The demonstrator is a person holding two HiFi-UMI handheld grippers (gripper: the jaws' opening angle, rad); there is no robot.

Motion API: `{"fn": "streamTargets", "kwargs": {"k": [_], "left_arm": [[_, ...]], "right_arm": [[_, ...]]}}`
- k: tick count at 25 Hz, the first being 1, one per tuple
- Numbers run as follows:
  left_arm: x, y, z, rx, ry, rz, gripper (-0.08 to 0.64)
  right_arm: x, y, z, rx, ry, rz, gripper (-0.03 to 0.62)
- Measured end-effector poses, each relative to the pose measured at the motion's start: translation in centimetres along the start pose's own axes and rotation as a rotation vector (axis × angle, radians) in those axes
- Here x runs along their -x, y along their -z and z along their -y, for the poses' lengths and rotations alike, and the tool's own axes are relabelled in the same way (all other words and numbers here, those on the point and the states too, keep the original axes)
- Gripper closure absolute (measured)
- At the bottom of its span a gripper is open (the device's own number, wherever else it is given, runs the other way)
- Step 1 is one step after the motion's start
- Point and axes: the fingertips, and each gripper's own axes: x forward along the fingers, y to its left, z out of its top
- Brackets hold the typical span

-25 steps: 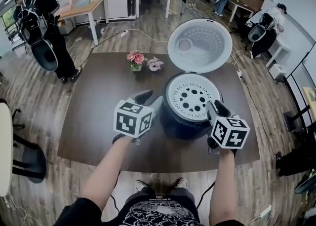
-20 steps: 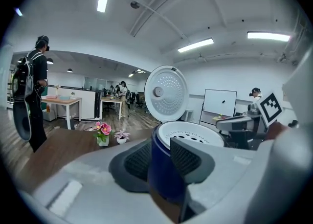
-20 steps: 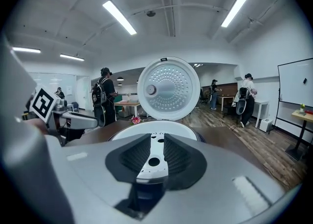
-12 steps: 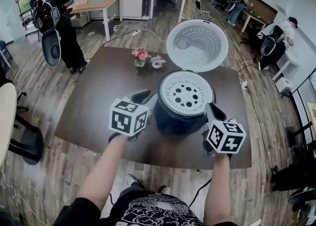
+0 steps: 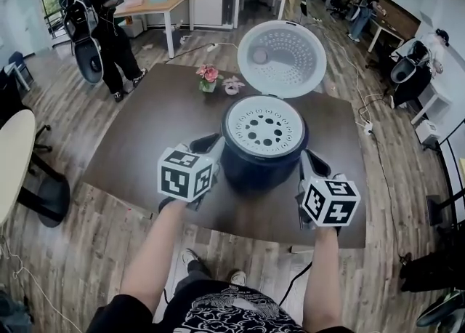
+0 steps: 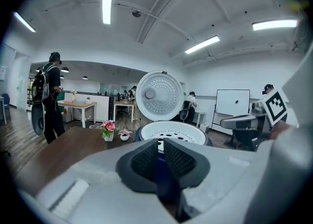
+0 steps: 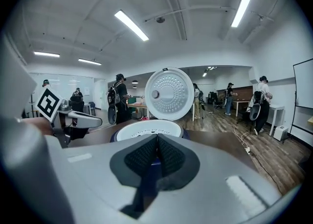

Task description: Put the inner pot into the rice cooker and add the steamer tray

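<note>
The dark blue rice cooker [image 5: 261, 168] stands on the brown table [image 5: 145, 142] with its round lid [image 5: 282, 59] tipped up and open. A white perforated steamer tray [image 5: 263, 126] sits in its mouth and hides whatever lies beneath it. My left gripper [image 5: 211, 147] hovers just left of the cooker body and touches nothing. In the left gripper view, the left gripper [image 6: 160, 150] has just closed to a thin slit with nothing between its pads. My right gripper [image 5: 309, 161], to the cooker's right, has also just closed; in the right gripper view [image 7: 156, 150] its pads meet on nothing.
A small vase of pink flowers [image 5: 208, 77] and a little potted plant [image 5: 232, 86] stand on the table behind the cooker. A person with a backpack [image 5: 94, 19] stands at the far left near a desk [image 5: 156, 6]. A pale round table [image 5: 11, 157] and a black chair [image 5: 51, 201] sit left.
Both grippers have pulled back from the cooker's sides toward the table's near edge, and their jaws have narrowed. The tray stays in the cooker.
</note>
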Motion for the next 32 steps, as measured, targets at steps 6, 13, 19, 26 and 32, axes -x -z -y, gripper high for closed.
{"fn": "streamTargets", "kwargs": {"k": [6, 13, 19, 26, 32], "left_arm": [[0.5, 0.3, 2.6, -0.002, -0.036, 0.001, 0.543], [2.5, 0.8, 1.3, 0.0, -0.072, 0.0, 0.555], [1.9, 2.6, 4.9, 0.007, -0.109, 0.003, 0.555], [2.2, 1.6, 3.2, 0.026, -0.104, -0.007, 0.555], [2.0, 2.4, 4.0, 0.029, -0.104, -0.011, 0.555]], "right_arm": [[1.1, 0.7, 0.4, 0.024, -0.075, -0.001, 0.592], [0.6, 0.9, -1.5, 0.036, -0.114, 0.003, 0.594], [2.8, 2.9, 1.8, 0.037, -0.14, 0.024, 0.592], [2.1, 1.7, 1.0, 0.042, -0.129, 0.015, 0.592], [2.7, 2.1, 1.6, 0.043, -0.133, 0.022, 0.592]]}}
